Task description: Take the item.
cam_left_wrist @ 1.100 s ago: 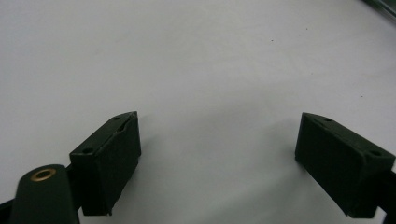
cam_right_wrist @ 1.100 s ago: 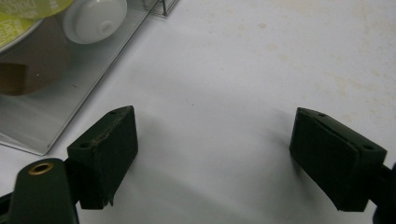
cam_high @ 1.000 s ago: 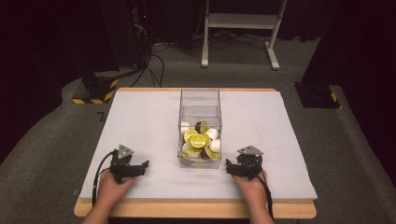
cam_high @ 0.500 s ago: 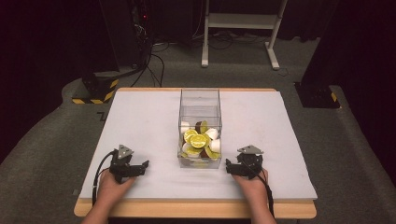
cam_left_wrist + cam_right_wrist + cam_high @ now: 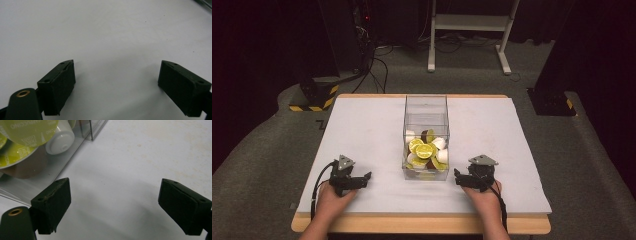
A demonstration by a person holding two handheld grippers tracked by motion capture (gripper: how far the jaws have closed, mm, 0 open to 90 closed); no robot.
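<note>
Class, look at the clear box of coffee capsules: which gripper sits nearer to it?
Right. The right gripper rests just beside the clear box; the left gripper lies farther off.

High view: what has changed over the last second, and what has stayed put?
The right tool has just been opening its jaws; they now stand wide apart over bare table, nothing between them. Neither hand has shifted. The left tool rests open on the white surface as before. The clear box and the capsules inside lie unchanged.
</note>
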